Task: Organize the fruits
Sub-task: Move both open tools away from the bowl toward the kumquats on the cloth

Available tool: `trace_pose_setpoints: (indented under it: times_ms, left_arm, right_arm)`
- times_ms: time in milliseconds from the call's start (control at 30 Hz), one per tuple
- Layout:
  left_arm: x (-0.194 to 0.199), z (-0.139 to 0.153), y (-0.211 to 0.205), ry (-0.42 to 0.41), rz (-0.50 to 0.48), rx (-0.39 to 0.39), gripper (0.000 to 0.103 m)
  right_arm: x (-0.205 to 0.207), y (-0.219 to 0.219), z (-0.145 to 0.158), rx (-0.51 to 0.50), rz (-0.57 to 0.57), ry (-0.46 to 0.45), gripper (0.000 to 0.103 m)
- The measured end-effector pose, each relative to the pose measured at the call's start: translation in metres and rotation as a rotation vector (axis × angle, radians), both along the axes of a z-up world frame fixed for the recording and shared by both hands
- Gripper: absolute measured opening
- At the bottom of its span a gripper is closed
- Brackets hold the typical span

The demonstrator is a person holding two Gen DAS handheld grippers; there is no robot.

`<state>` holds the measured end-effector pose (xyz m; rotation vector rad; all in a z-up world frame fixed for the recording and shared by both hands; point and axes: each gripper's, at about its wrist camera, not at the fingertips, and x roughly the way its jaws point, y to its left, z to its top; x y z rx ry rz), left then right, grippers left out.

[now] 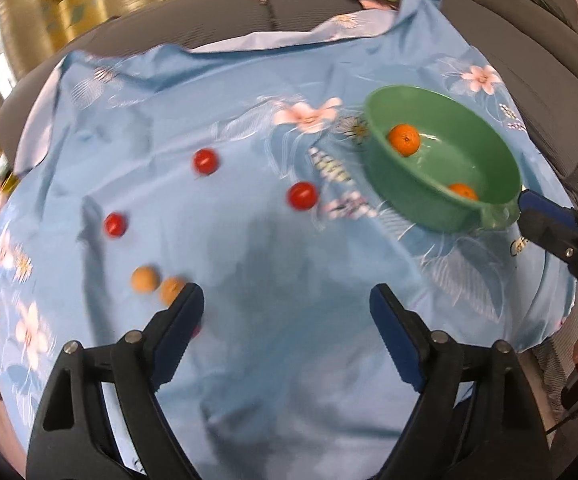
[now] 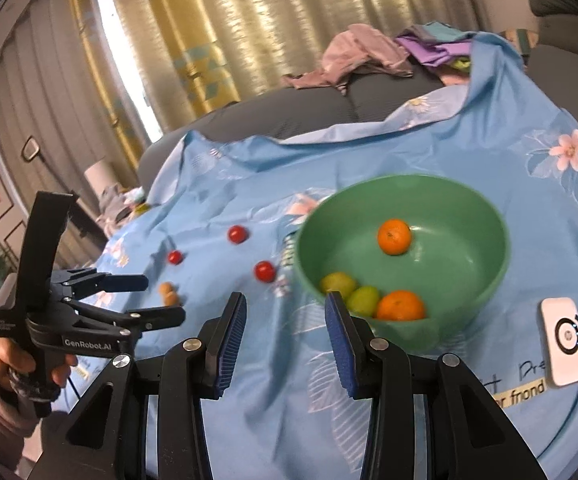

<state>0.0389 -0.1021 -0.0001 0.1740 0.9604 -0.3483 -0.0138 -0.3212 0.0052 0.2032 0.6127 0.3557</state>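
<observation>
A green bowl [image 1: 409, 196] [image 2: 409, 178] stands on the blue flowered cloth and holds two oranges [image 2: 394, 236] and two yellow-green fruits [image 2: 363, 300]. Three small red fruits [image 1: 303, 196] [image 2: 265, 271] and two tan ones [image 1: 145, 278] [image 2: 165, 289] lie loose on the cloth left of the bowl. My left gripper [image 1: 287, 300] [image 2: 163, 298] hangs open above the cloth, its left finger beside the tan pair, nothing between the pads. My right gripper [image 2: 285, 304] [image 1: 527, 216] sits by the bowl's near rim, jaws apart with only cloth showing between them.
A white device [image 2: 565, 344] lies on the cloth right of the bowl. Crumpled pink and purple clothes [image 2: 361, 56] are heaped on the grey sofa [image 1: 225, 20] behind. A hand [image 2: 5, 360] holds the left gripper's handle. Curtains hang at the back.
</observation>
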Motion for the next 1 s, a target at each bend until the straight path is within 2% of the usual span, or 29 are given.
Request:
trace_pose_setpoints:
  times_ms: [367,600,1000]
  left_arm:
    - [-0.032,0.011,0.066,-0.037,0.122,-0.06,0.085]
    - [-0.049,0.002,0.107,-0.034,0.176,-0.087,0.085]
    - [-0.049,-0.016,0.125,-0.002,0.16,-0.141,0.084]
  right_arm:
    - [-0.016,0.038,0.011,-0.04,0.078,0.003,0.041]
    - [-0.016,0.068,0.01,-0.074,0.132,0.032,0.041]
    - [0.001,0.116,-0.008,-0.107,0.238,0.114,0.041]
